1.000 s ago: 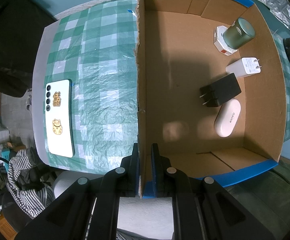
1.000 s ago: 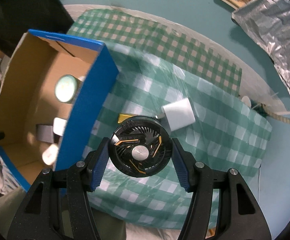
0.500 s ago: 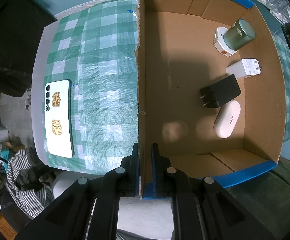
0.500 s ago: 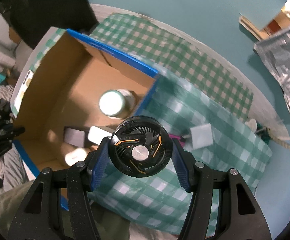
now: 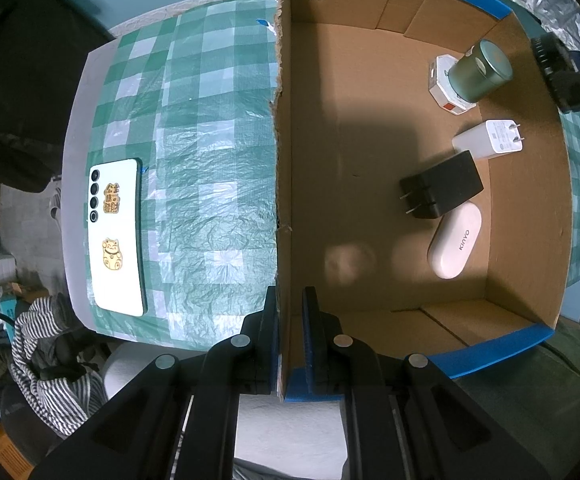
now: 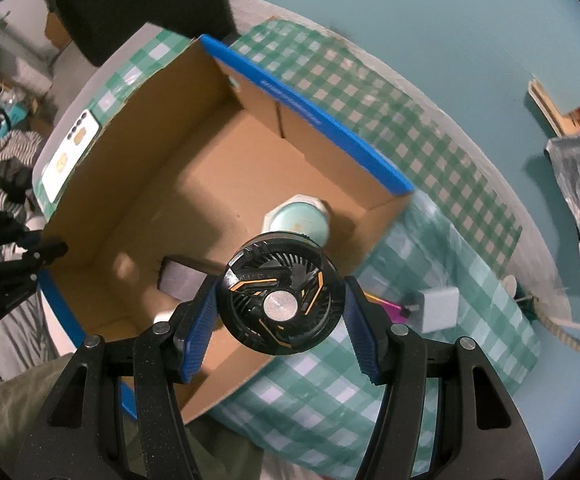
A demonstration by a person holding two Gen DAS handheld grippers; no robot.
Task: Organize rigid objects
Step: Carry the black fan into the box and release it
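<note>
- Round black fan (image 6: 281, 307) w/ orange trim & silver hub: pinched by its rim between the right gripper (image 6: 281, 312) jaws, held in the air over the near-right corner of the cardboard box (image 6: 194, 184), not yet set down.
- Handling, my guess: hard plastic, stiff, light; rim is smooth & curved so could slip or roll in a two-point pinch. Best hold = across the widest part of the rim, as now; keep off the thin vanes, prob. fragile.
- In box already: green tin (image 5: 480, 70) on a white hexagonal pack (image 5: 442, 88), white charger (image 5: 486, 140), black charger (image 5: 444, 196), white KINYO case (image 5: 454, 240). All crowd the right side; left half of floor bare.
- Left gripper (image 5: 290, 332): jaws pressed together on the box's left wall, steadying it.
- Outside box: white phone (image 5: 116, 236) on the checked cloth (image 5: 210, 160) of the table; white cube (image 6: 436, 306) on the cloth, other side.
</note>
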